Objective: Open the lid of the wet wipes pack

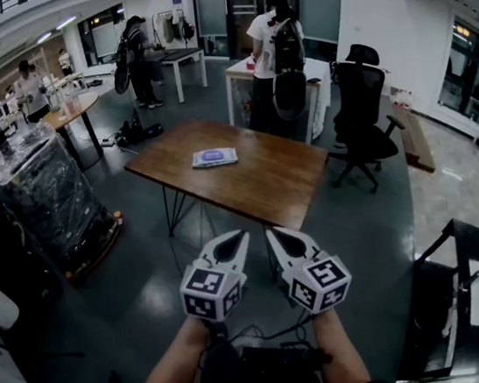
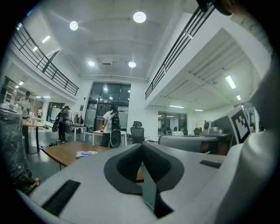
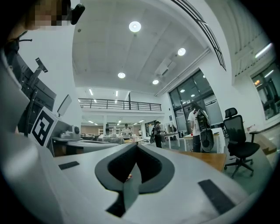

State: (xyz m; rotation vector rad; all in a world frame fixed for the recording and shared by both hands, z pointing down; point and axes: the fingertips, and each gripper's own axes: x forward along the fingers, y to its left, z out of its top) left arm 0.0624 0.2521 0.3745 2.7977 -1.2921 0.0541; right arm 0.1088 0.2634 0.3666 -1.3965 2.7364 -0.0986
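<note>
The wet wipes pack [image 1: 214, 156], pale with a purple label, lies flat with its lid down on the brown wooden table [image 1: 256, 184], toward the far side. It shows small and far off in the left gripper view [image 2: 86, 153]. Both grippers are held level over the floor, short of the table's near corner. My left gripper [image 1: 233, 242] is shut with nothing in it, its jaws meeting in its own view [image 2: 142, 151]. My right gripper [image 1: 283, 235] beside it is also shut and empty [image 3: 136, 151]. The pack does not show in the right gripper view.
A black office chair [image 1: 361, 111] stands right of the table. A plastic-wrapped pallet load [image 1: 46, 200] sits at the left, a black cart [image 1: 455, 306] at the near right. Several people stand by white tables [image 1: 281, 74] behind. Grey floor lies between me and the table.
</note>
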